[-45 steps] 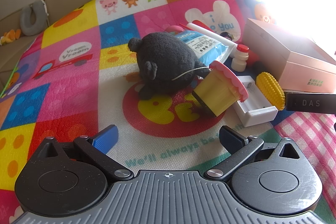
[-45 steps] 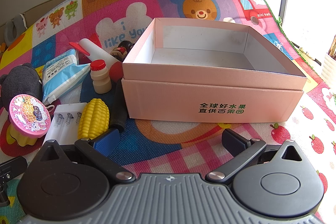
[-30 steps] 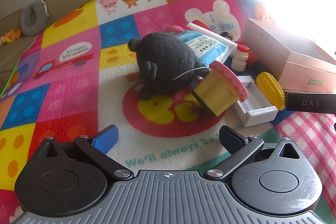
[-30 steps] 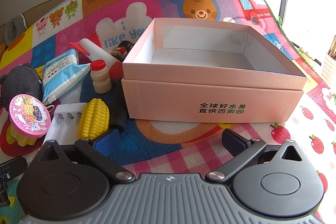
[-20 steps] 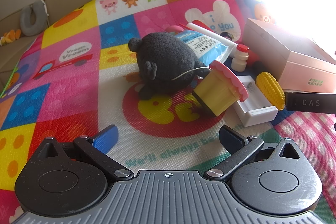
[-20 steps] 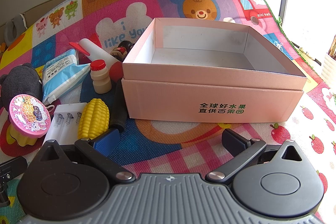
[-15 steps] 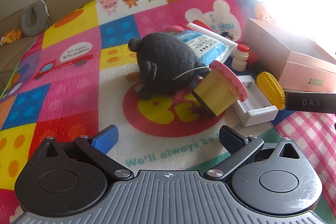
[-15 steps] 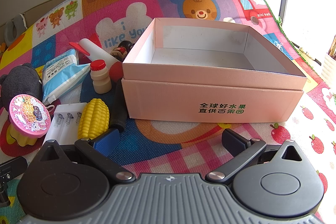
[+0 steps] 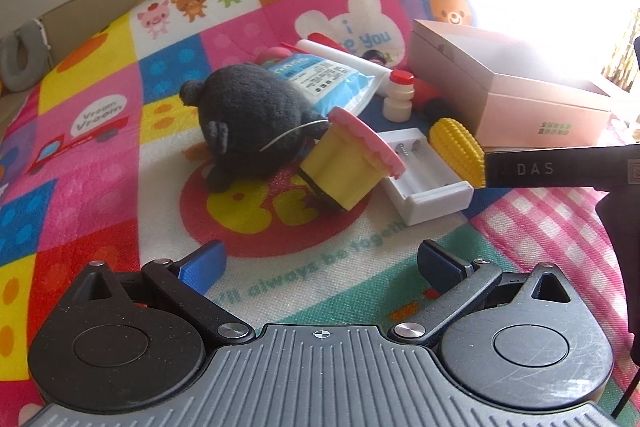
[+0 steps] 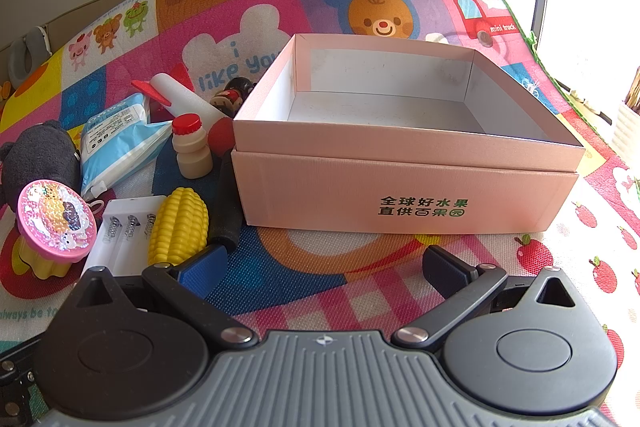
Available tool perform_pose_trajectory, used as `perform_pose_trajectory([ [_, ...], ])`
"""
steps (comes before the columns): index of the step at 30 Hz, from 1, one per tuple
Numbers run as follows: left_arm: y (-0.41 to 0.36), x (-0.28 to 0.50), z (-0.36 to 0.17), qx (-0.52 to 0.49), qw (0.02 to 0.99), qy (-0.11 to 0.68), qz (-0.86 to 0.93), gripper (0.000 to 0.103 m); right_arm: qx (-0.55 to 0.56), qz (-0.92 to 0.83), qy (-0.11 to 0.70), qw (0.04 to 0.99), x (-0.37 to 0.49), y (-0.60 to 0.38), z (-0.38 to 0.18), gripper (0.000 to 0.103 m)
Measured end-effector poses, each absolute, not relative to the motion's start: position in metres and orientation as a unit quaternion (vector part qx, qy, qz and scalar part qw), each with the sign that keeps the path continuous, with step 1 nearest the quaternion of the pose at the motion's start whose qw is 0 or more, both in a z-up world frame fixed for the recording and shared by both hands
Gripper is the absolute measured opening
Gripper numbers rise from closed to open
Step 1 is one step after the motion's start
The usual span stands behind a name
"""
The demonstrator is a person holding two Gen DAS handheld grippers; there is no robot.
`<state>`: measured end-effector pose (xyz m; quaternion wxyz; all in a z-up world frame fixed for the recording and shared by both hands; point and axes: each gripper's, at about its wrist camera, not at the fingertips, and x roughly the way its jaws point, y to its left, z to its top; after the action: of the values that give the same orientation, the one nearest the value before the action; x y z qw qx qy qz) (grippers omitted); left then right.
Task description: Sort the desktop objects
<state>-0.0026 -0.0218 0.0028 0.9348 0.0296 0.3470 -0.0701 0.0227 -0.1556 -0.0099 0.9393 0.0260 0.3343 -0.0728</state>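
With nothing yet sorted, the left gripper and right gripper are hovering with fingers spread wide and empty, while the toy corn, battery holder and plush toy are lying clustered beside the empty pink box, presumably their destination.

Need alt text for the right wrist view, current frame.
An empty pink cardboard box sits open on a colourful play mat, straight ahead of the open right gripper. Left of the box lie a toy corn cob, a white battery holder, a small red-capped bottle, a blue wipes pack and a dark plush toy.
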Motion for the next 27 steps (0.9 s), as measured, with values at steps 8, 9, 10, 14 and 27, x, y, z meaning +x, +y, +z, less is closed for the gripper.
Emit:
perform_pose_trajectory([
  [8, -0.0230, 0.0026, -0.0003, 0.027, 0.935, 0.345, -0.082, 0.103, 0.026, -0.073, 0.334, 0.939, 0.0226, -0.1554, -0.0101, 0.103],
  [9, -0.0230, 0.0026, -0.0006, 0.027, 0.935, 0.345, -0.082, 0.103, 0.026, -0.073, 0.334, 0.939, 0.0225, -0.1554, -0.0101, 0.103],
  [10, -0.0230, 0.0024, -0.0004, 0.027, 0.935, 0.345, -0.082, 0.103, 0.026, -0.073, 0.334, 0.939, 0.0226, -0.1554, -0.0102, 0.103],
  [14, -0.0228, 0.0020, 0.0000, 0.025, 0.934, 0.345, -0.083, 0.103, 0.026, -0.073, 0.334, 0.939, 0.0226, -0.1555, -0.0102, 0.103],
  [27, -0.0229, 0.0019, -0.0002, 0.023, 0.934, 0.347, -0.083, 0.103, 0.026, -0.073, 0.334, 0.939, 0.0227, -0.1562, -0.0102, 0.103],
])
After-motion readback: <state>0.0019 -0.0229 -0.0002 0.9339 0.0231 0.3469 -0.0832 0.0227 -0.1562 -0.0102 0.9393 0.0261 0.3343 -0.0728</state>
